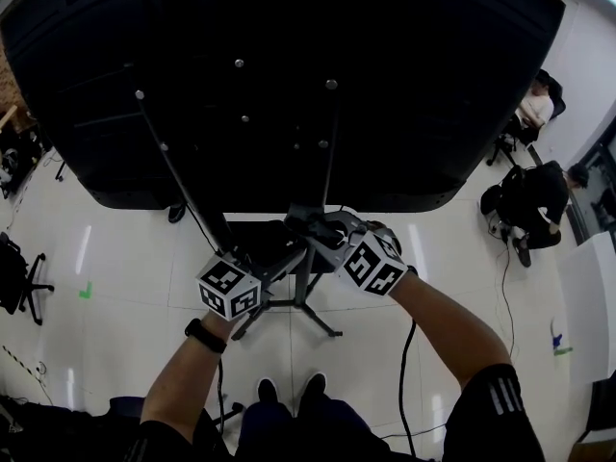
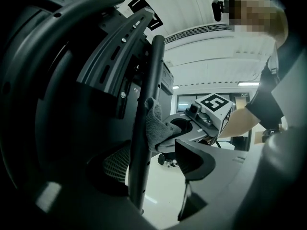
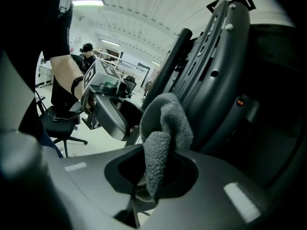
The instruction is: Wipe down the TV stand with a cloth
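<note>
The TV stand's dark pole (image 1: 306, 279) rises behind the big black TV back (image 1: 289, 65). My right gripper (image 1: 327, 231) is shut on a grey cloth (image 3: 163, 128) and presses it against the pole (image 2: 146, 128). The left gripper view shows that cloth (image 2: 156, 126) wrapped on the pole's right side, with the right gripper (image 2: 187, 128) behind it. My left gripper (image 1: 274, 253) sits just left of the pole, low beside the mounting bracket (image 2: 115, 66). Its jaws (image 2: 189, 159) look closed with nothing between them. The right gripper view shows the left gripper (image 3: 110, 114) close behind the cloth.
The stand's legs (image 1: 289, 308) spread on the white tiled floor. A cable (image 1: 409, 373) trails by my feet (image 1: 289, 390). A person sits at the far right (image 1: 539, 200). An office chair (image 1: 19, 277) stands at the left, and another chair (image 3: 57, 123) shows in the right gripper view.
</note>
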A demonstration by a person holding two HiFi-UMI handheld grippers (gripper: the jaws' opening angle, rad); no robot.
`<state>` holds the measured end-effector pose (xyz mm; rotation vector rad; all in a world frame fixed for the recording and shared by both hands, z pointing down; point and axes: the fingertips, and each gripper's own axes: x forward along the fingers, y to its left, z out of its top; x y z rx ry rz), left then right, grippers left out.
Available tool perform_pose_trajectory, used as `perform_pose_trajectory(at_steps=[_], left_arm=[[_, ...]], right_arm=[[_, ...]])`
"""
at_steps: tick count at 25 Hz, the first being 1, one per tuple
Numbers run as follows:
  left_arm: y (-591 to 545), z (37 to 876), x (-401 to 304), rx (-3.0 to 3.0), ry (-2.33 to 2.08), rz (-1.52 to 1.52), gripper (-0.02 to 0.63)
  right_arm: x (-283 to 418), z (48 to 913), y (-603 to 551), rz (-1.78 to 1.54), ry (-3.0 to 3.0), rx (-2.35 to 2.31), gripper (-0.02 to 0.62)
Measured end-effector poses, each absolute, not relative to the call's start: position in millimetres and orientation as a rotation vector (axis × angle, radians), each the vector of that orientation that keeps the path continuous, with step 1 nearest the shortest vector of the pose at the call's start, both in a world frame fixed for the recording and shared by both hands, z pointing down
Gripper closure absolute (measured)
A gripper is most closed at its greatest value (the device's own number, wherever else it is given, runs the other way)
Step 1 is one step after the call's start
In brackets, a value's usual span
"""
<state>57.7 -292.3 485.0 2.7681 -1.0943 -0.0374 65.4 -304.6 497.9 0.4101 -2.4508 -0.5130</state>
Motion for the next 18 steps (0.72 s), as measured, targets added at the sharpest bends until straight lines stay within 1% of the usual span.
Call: perform_pose_trajectory(at_steps=[9,18], left_arm=[[-290,542,57,2.713,-1.052,0.004,0.291],[-290,613,54,2.636,-1.030,0.061,0.290]], right_arm=[[69,561,-307,-0.437,-2.409,0.420,0.549],[76,642,-307,-0.337,-2.348,0.424,0.549]])
